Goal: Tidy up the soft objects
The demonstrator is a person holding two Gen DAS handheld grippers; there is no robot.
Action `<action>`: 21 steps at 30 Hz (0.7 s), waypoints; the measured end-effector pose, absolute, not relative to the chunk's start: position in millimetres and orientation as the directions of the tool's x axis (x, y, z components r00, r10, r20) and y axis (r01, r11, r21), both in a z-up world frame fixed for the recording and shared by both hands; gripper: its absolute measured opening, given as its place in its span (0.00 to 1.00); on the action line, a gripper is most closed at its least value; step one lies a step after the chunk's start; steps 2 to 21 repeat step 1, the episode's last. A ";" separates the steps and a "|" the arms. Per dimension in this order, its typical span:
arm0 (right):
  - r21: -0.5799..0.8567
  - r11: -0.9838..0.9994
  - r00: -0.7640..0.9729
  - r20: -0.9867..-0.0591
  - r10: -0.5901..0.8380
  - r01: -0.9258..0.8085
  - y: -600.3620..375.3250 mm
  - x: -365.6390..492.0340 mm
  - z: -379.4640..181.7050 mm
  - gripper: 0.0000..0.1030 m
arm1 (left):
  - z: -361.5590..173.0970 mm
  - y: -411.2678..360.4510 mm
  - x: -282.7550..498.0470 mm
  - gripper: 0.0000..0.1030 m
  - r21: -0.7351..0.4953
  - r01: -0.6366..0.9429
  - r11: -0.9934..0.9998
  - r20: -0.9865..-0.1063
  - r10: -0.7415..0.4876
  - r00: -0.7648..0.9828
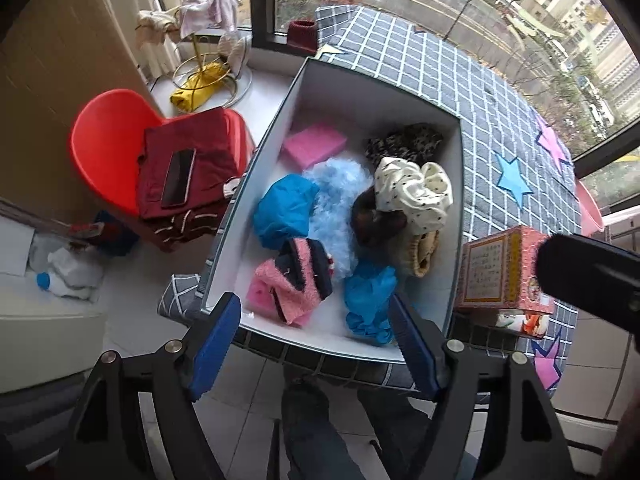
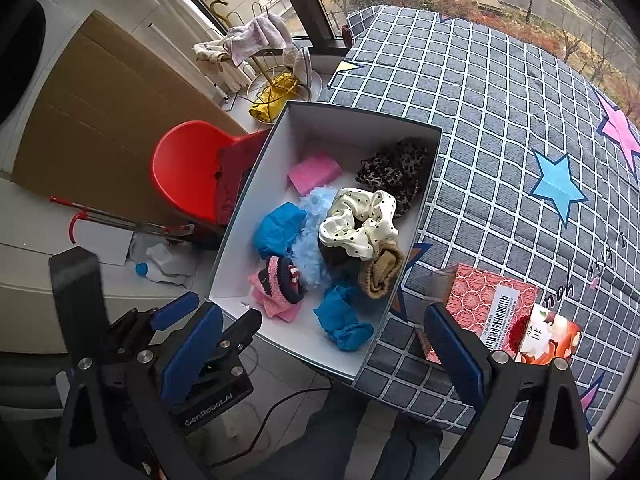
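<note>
Both grippers are hovering above the near end of the white box point(image 1: 376, 96): left gripper point(image 1: 316, 336) and right gripper point(image 2: 328, 344) gaping wide, gripping nothing. Below them the soft things are lying heaped inside: pink sock point(image 1: 288, 280), blue cloth point(image 1: 368, 304), dotted scrunchie point(image 2: 360, 220). Likely sorting done, or choosing.

— Where does the box point(image 2: 332, 118) sit?
— On the worktop point(image 2: 500, 128), at its left edge, with the soft things point(image 2: 360, 224) piled inside.
— And beside it?
— A carton point(image 2: 480, 304) to its right; a chair point(image 2: 188, 168) on the floor to its left.
</note>
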State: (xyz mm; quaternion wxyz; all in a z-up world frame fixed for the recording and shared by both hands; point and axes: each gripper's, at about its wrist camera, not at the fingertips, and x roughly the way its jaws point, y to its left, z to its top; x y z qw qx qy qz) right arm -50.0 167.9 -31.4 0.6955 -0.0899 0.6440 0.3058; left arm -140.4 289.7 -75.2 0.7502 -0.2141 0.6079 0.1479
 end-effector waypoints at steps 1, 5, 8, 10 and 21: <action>0.269 0.797 -0.017 -0.951 0.309 -0.541 168.3 -50.1 -31.8 0.98 | -74.6 289.8 -140.1 0.77 -0.139 -0.486 0.863 -0.976 -0.037 0.213; 0.269 0.797 -0.017 -0.951 0.309 -0.541 168.3 -50.1 -31.8 0.98 | -74.6 289.8 -140.1 0.77 -0.139 -0.486 0.863 -0.976 -0.037 0.213; 0.269 0.797 -0.017 -0.951 0.309 -0.541 168.3 -50.1 -31.8 0.98 | -74.6 289.8 -140.1 0.77 -0.139 -0.486 0.863 -0.976 -0.037 0.213; 0.269 0.797 -0.017 -0.951 0.309 -0.541 168.3 -50.1 -31.8 0.98 | -74.6 289.8 -140.1 0.77 -0.139 -0.486 0.863 -0.976 -0.037 0.213; 0.269 0.797 -0.017 -0.951 0.309 -0.541 168.3 -50.1 -31.8 0.98 | -74.6 289.8 -140.1 0.77 -0.139 -0.486 0.863 -0.976 -0.037 0.213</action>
